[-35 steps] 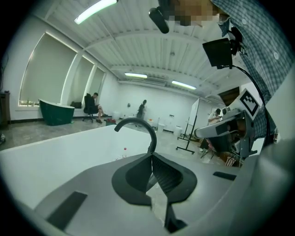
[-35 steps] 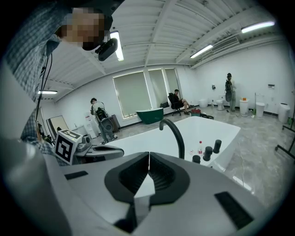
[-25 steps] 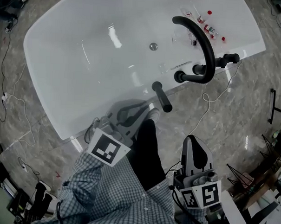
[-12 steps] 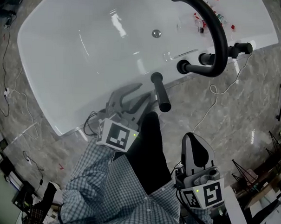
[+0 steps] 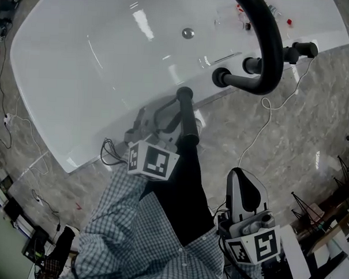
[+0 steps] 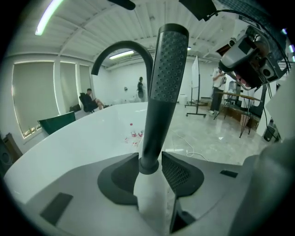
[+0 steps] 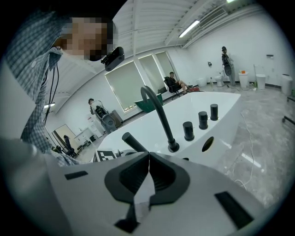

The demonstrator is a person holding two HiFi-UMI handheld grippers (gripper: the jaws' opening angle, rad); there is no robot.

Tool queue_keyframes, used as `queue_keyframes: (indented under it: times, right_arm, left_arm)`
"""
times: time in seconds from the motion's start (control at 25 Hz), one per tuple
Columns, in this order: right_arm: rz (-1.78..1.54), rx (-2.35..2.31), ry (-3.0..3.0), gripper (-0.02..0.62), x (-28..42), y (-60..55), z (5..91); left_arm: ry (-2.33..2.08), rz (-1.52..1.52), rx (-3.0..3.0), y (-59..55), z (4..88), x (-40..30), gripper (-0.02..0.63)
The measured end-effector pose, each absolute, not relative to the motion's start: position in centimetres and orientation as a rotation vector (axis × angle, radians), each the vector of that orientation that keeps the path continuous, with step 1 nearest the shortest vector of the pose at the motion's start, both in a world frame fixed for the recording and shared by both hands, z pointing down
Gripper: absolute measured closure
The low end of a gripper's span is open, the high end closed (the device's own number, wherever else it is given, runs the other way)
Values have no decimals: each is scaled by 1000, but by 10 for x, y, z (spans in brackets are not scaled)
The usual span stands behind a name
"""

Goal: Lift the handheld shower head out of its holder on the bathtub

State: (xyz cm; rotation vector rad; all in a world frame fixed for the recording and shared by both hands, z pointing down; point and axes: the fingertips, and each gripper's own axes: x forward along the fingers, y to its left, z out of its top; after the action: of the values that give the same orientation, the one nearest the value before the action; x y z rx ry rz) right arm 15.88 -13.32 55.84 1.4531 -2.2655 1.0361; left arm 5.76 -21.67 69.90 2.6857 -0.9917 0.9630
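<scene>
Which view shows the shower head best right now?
Left gripper view: the shower head stands close and upright, spray face visible. Head view shows it foreshortened from above; right gripper view shows only a small stub.

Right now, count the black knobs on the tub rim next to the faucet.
3. They stand in a row on the tub rim beyond the faucet: nearest knob, middle knob, farthest knob. None looks hidden.

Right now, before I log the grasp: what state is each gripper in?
Left gripper: open, jaws have just been opening, shower head between them, not clamped.
Right gripper: closed, empty.
</scene>
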Motion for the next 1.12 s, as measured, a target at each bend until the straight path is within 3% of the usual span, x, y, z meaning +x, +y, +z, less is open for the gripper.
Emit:
queue_keyframes:
  times: [0.6, 1.12]
  right_arm:
    - [1088, 1499, -2187, 577, 180, -129, 576]
    - [1044, 1577, -2205, 577, 187, -130, 552]
  left_arm:
    - [-910, 1037, 2761, -236, 702, 82, 476]
    - [-978, 885, 2727, -238, 656, 78, 476]
